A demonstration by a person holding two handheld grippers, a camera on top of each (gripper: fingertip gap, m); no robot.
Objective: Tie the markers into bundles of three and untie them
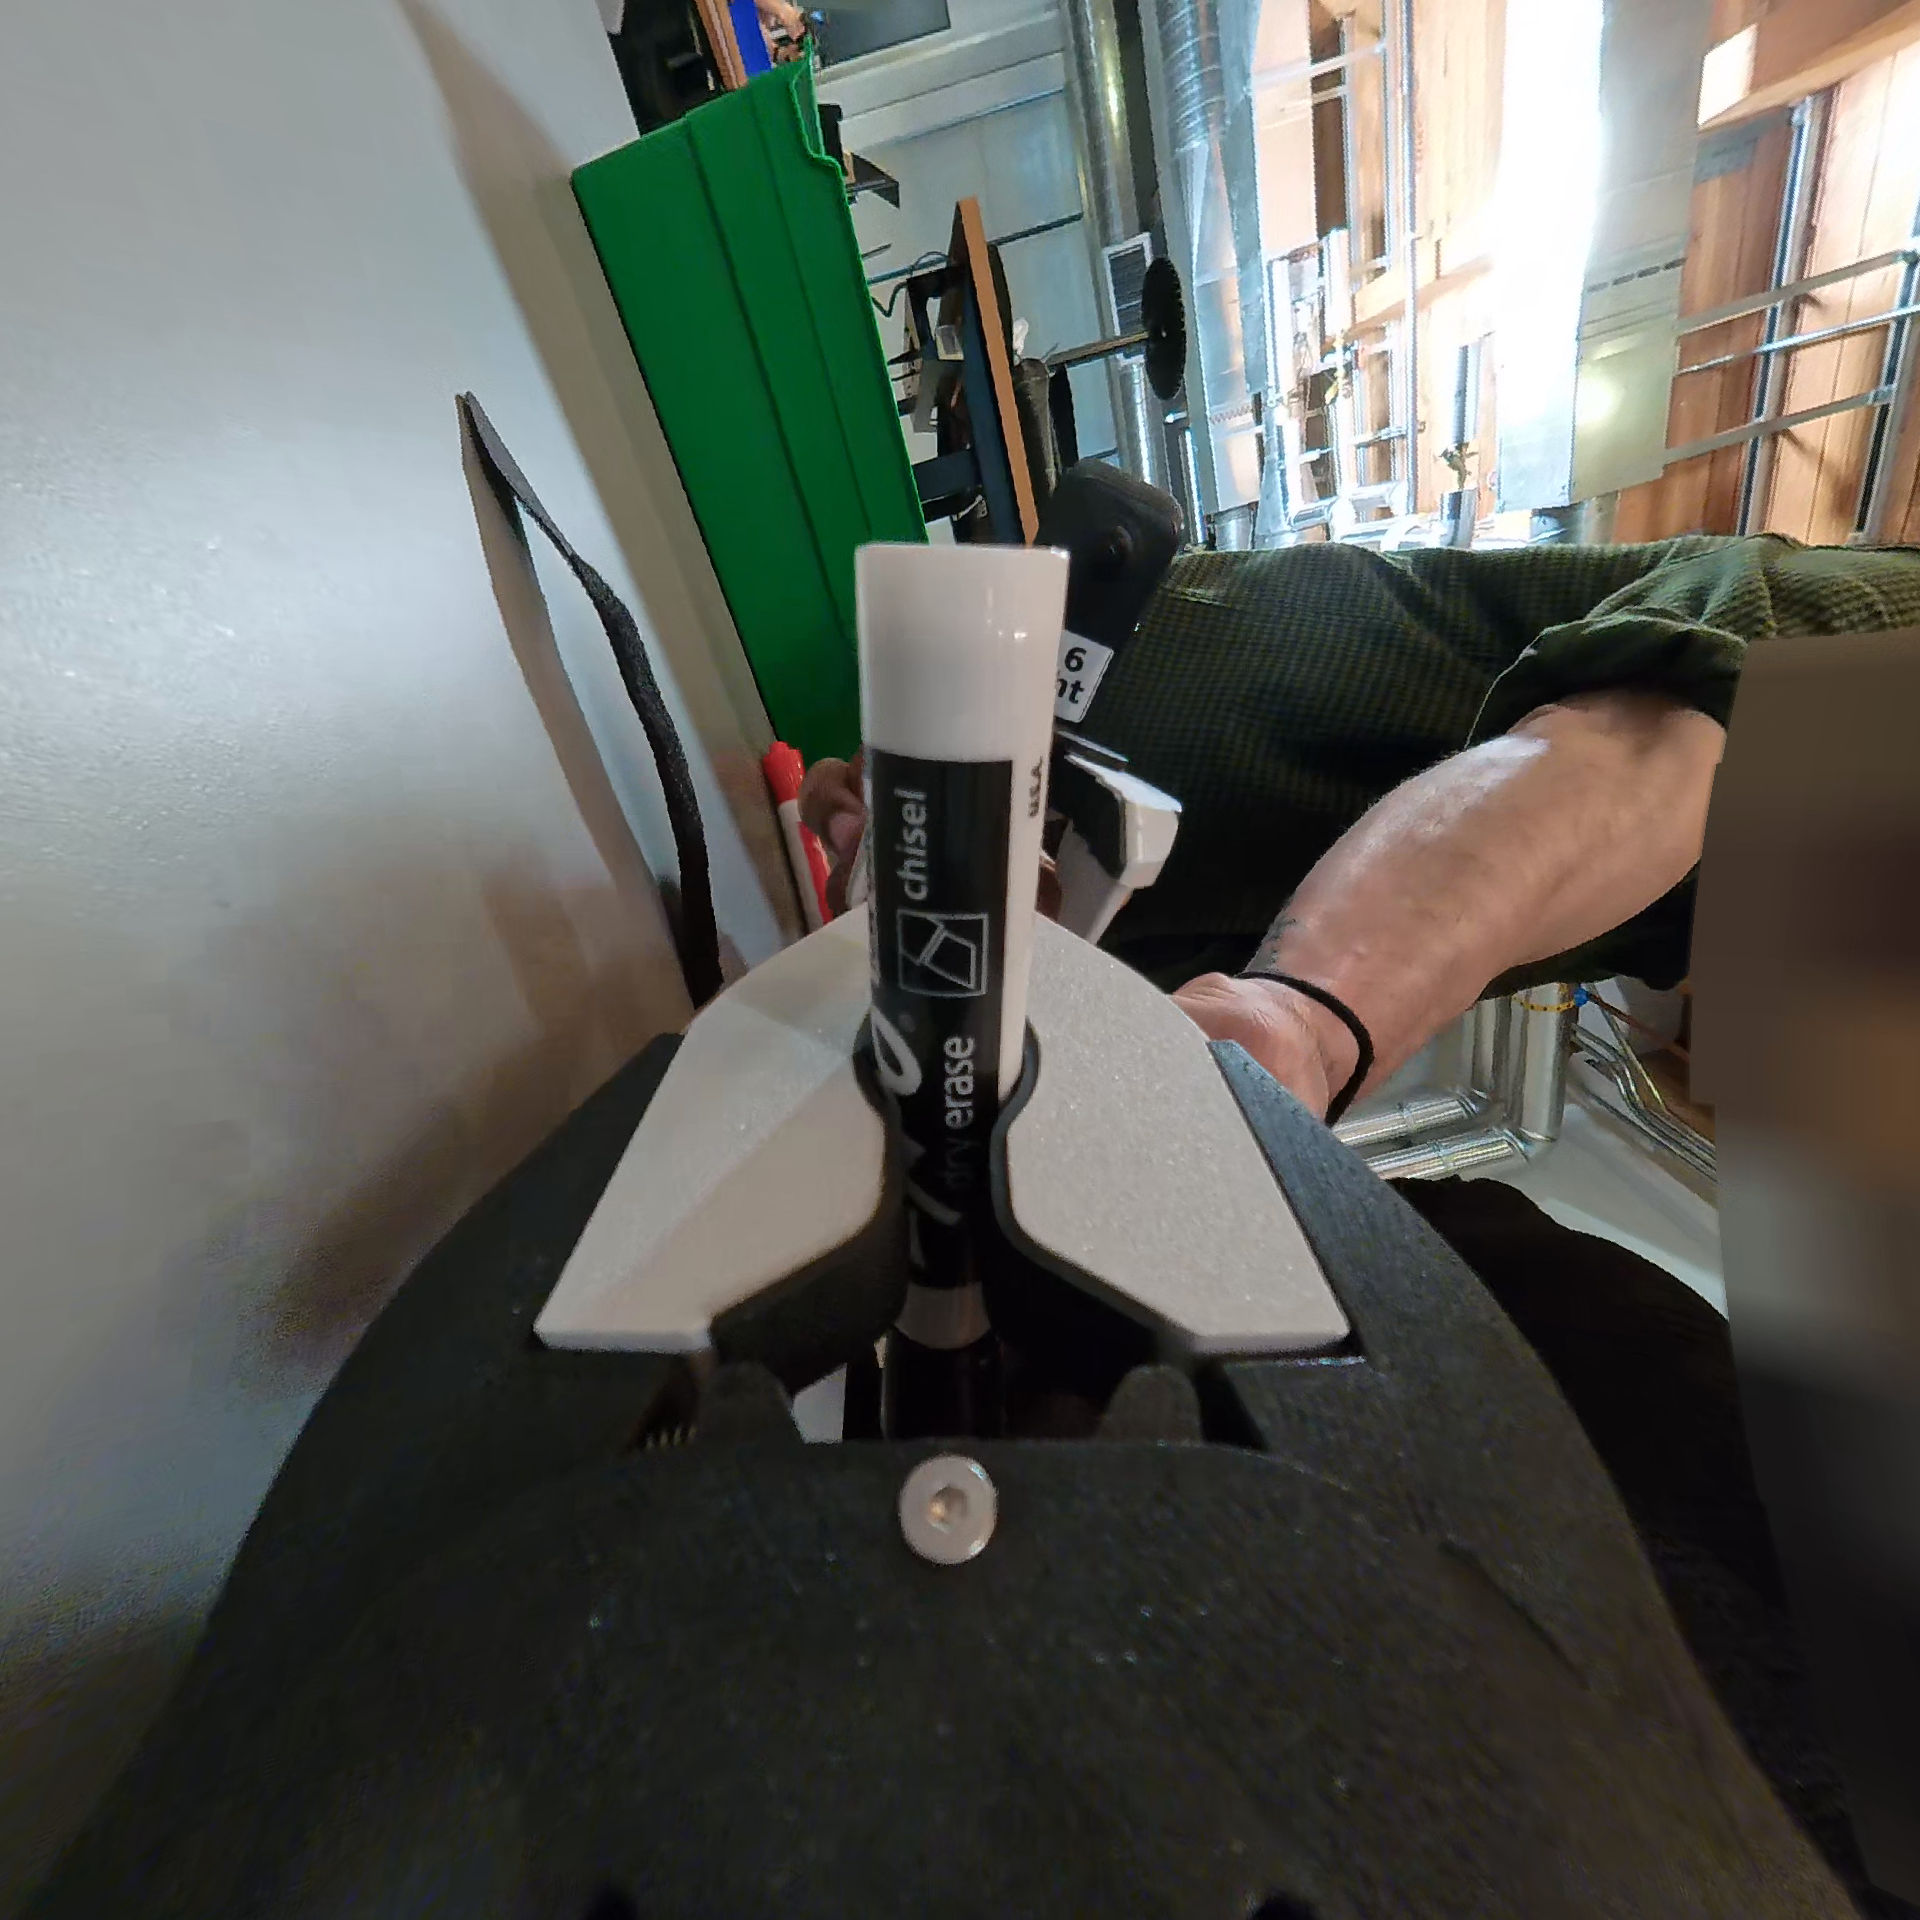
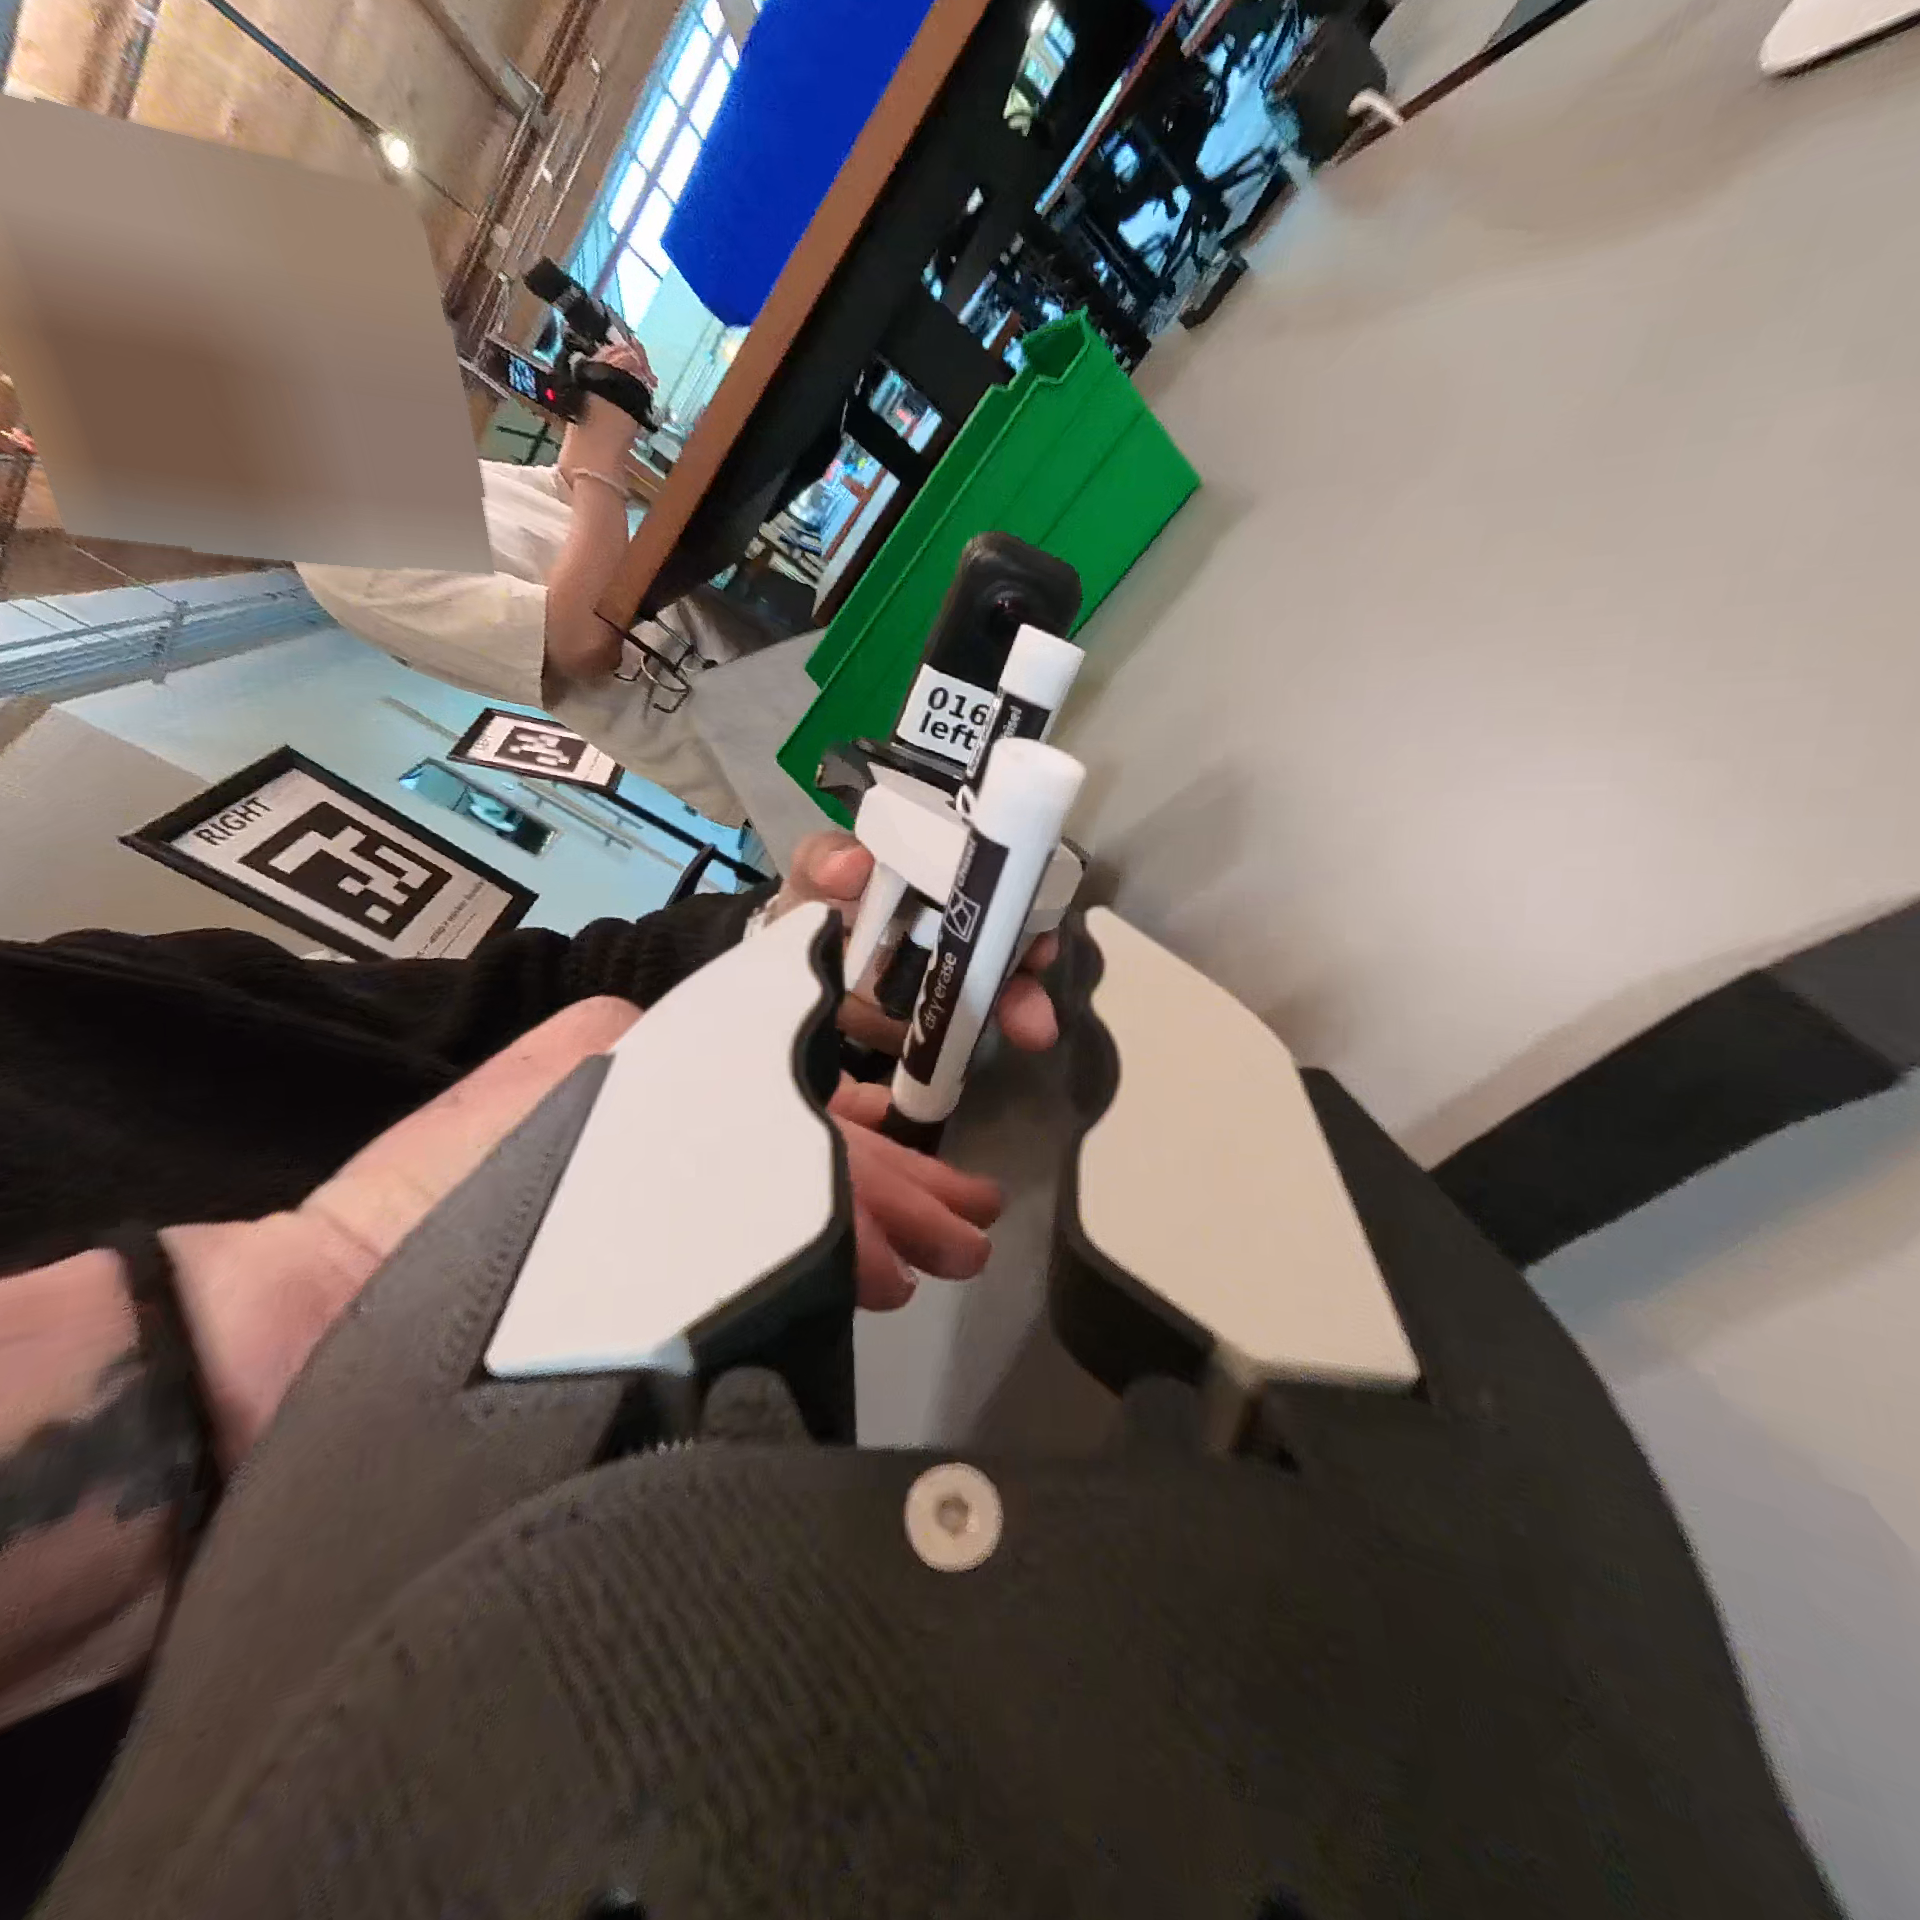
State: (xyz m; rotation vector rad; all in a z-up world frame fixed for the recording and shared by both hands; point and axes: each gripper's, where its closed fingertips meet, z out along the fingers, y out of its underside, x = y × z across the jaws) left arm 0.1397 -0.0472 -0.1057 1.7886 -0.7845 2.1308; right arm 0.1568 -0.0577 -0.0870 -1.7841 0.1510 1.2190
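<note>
Left gripper (image 1: 951, 1049): clamped on a white-barrelled black marker (image 1: 961, 727), which is seen nearest the lens in the left wrist view.
Marker axis: pointed straight out along the fingers, blunt white end forward, dark cap end hidden between the jaws.
Right gripper (image 2: 951, 1029): jaws held apart, nothing between the pads; bare fingers (image 2: 914, 1216) are seen in the gap.
Second marker (image 2: 987, 935): seen in the right wrist view just ahead of the open jaws, roughly in line with them, tilted slightly right; what holds it cannot be told.
Key relation: the right gripper is judged nearer the second marker.
Other markers: a red-capped marker (image 1: 795, 831) lies on the table behind the left gripper.
Strap (image 1: 634, 707): a black band lies looped on the table.
Surface: pale grey table (image 1: 229, 623), a green bin (image 1: 769, 436) at its far edge.
Room: a workshop with pipes, desks and windows.
</note>
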